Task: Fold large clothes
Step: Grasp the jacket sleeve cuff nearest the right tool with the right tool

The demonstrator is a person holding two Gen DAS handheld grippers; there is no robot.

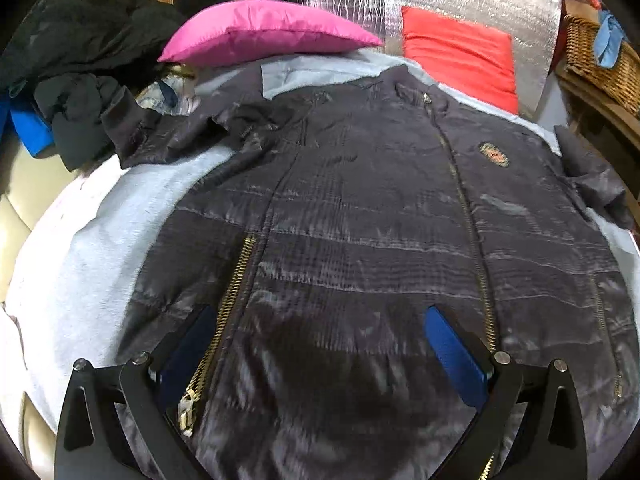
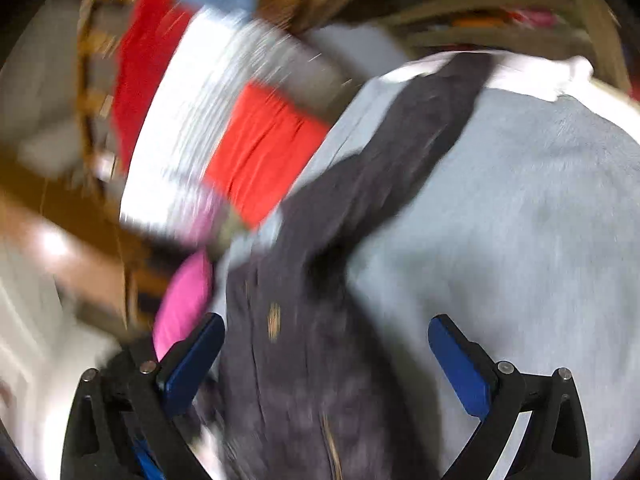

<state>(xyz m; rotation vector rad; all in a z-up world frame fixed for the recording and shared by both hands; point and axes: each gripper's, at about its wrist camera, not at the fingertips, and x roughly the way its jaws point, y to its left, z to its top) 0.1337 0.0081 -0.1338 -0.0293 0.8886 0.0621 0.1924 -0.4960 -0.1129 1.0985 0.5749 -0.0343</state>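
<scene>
A bed under a pale grey sheet carries the dark jacket, spread flat front-up with its zip closed and one sleeve stretched out. A pink pillow and a red pillow sit behind its collar. The left gripper and right gripper hover wide open over the jacket, holding nothing.

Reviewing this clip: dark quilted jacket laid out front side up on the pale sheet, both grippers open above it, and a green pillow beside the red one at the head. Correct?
Not quite: the pillow beside the red pillow is pink, not green, as the left wrist view shows. The rest holds: the dark quilted jacket lies front side up on the pale sheet, with the left gripper and right gripper both open above it.
</scene>
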